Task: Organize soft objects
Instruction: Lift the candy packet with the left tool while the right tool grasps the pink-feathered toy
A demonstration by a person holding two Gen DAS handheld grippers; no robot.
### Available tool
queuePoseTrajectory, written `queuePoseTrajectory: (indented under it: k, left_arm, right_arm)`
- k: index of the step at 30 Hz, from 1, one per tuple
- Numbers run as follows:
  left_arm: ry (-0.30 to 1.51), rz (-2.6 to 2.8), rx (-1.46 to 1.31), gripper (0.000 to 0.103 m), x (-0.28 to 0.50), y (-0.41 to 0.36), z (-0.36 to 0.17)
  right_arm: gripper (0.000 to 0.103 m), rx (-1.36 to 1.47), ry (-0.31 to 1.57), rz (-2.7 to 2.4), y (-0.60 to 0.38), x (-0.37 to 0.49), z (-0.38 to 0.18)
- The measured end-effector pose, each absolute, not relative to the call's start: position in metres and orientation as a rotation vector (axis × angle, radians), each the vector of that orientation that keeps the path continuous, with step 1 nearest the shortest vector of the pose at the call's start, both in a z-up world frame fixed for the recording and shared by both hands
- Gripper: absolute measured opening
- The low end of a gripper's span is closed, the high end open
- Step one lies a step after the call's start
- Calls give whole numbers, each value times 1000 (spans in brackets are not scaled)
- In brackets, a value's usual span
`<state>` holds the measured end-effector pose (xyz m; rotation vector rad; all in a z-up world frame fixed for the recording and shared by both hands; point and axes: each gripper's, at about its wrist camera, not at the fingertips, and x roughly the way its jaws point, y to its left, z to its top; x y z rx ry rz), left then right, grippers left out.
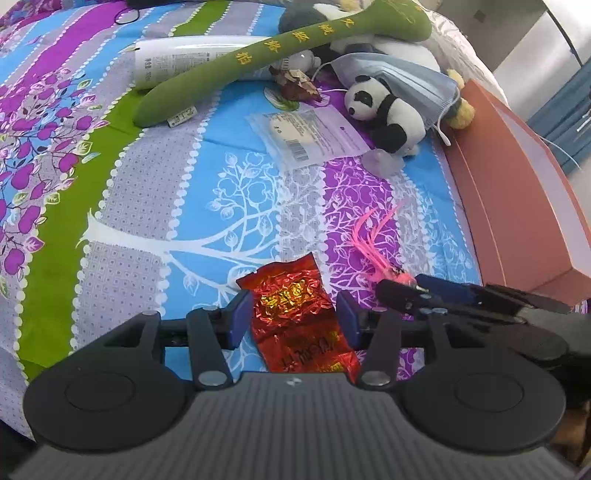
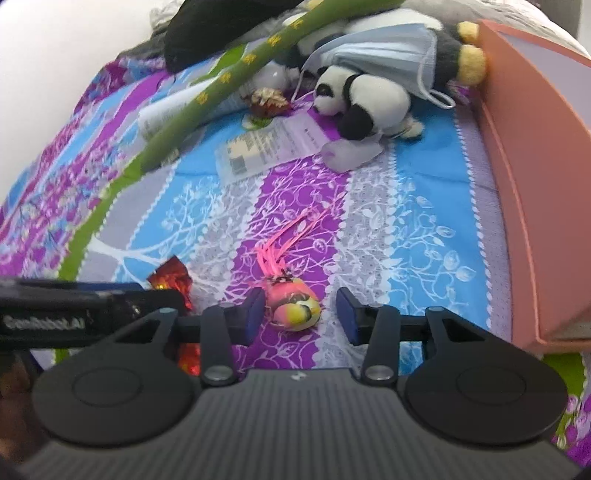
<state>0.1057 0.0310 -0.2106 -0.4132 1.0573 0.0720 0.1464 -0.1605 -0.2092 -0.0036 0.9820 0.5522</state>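
Observation:
A crinkled red foil packet [image 1: 295, 317] lies on the patterned bedspread between the open fingers of my left gripper [image 1: 293, 321]; contact cannot be told. A small pink and yellow toy bird [image 2: 293, 301] with pink feather tail lies between the open fingers of my right gripper [image 2: 301, 312], near the left finger. The bird's tail [image 1: 373, 236] shows in the left wrist view, just ahead of the right gripper [image 1: 406, 295]. A panda plush [image 1: 388, 110] [image 2: 362, 103], a long green stuffed stick [image 1: 258, 55] [image 2: 221, 85] and a blue face mask [image 1: 402, 81] [image 2: 384, 51] lie at the far end.
An orange-pink box [image 1: 517, 192] [image 2: 535, 184] stands along the right side. A white bottle [image 1: 177, 59], a clear plastic packet [image 1: 306, 136] [image 2: 266, 147], a brown wrapper [image 1: 295, 83] and other plush toys [image 1: 306, 18] crowd the far end.

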Motion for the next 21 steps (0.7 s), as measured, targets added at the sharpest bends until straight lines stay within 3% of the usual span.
queuePoseTrajectory:
  k: [2, 4, 21]
  left_arm:
    - [1063, 87, -431, 61, 106, 33, -211]
    - [1068, 115, -449, 67, 105, 35, -211]
    - [1056, 218, -587, 67, 98, 41, -226]
  right_arm:
    - [35, -25, 984, 563, -157, 147, -211]
    - [34, -43, 979, 570, -155, 146, -210]
    - [33, -14, 996, 513, -177, 129, -211]
